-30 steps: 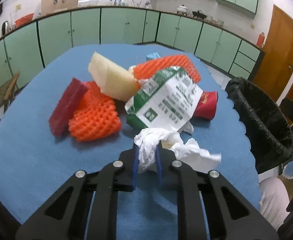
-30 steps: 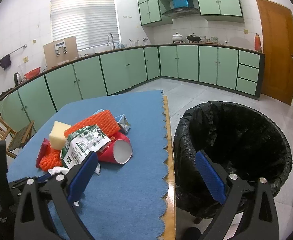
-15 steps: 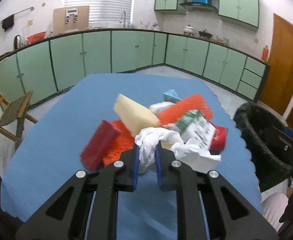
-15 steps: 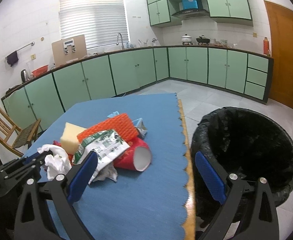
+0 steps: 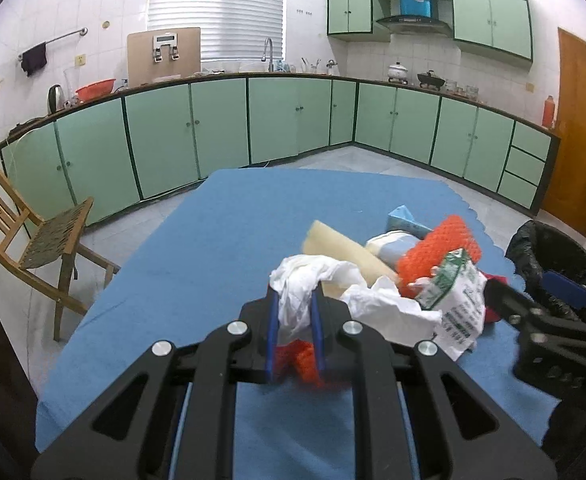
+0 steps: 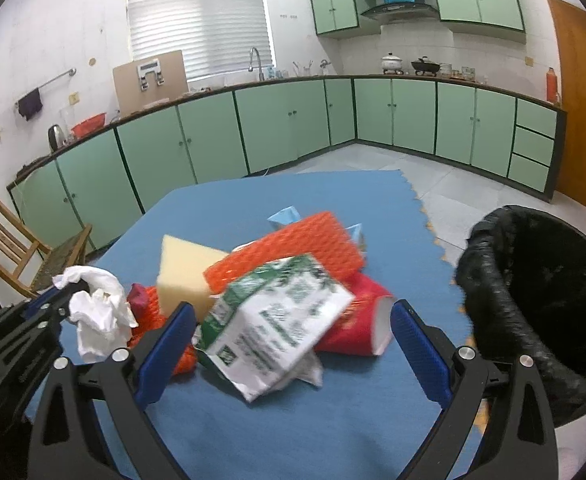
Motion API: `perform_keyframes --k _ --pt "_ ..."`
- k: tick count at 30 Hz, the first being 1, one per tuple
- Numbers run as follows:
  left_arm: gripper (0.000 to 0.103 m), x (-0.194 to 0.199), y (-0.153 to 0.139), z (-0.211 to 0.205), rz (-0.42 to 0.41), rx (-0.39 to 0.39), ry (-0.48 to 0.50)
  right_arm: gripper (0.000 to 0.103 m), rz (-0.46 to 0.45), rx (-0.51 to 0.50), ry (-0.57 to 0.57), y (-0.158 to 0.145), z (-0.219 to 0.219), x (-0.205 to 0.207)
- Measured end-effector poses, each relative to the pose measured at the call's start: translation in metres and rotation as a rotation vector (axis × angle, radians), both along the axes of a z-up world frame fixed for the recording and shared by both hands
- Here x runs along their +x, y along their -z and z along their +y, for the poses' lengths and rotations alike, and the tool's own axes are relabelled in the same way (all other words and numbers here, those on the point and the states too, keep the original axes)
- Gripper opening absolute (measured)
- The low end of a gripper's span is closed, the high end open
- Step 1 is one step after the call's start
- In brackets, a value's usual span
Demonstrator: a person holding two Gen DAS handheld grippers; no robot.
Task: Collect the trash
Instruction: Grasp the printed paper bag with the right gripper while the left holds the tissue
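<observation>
1. White crumpled tissue is pinched in the left tool, raised above the blue-clothed table.
2. Right tool gapes, unladen.
3. Carry the tissue steadily over the black-lined bin before releasing.

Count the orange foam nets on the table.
2. One orange net lies on top of the pile behind the milk carton; the other sits low at the pile's left, beside the sponge. More may be hidden underneath.
</observation>
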State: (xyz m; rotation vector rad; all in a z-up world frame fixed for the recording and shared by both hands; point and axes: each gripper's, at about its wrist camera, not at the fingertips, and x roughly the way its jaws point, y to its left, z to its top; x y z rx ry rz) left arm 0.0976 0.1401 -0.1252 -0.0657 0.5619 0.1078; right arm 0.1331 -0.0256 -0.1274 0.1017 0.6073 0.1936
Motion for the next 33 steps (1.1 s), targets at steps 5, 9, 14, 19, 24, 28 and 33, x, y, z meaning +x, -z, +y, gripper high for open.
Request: perform_keyframes --k 5,9,14,19,24,28,33 --pt "0.013 0.002 0.004 0.012 0.006 0.007 -0.001 0.096 0.056 -0.009 0.024 0.015 0.017 0.012" --pt "0.013 0.006 0.009 0.017 0.018 -0.004 -0.001 0.096 0.099 0.006 0.046 0.023 0.017 0.022" --pt "0.013 0.009 0.01 0.019 0.018 -0.012 0.002 0.096 0.128 0.014 0.053 0.026 0.02 0.032" --pt "0.013 0.013 0.009 0.022 0.015 -0.016 0.002 0.096 0.149 -0.006 0.066 0.032 0.023 0.041" --pt "0.013 0.015 0.013 0.021 0.022 -0.018 0.0 0.082 0.173 -0.005 0.031 0.037 0.023 0.043" --pt "0.013 0.017 0.015 0.02 0.033 -0.025 0.0 0.067 0.174 0.019 -0.001 0.035 0.016 0.04" --pt "0.013 0.017 0.014 0.016 0.032 -0.027 0.01 0.037 0.186 0.07 -0.08 0.03 0.008 0.035"
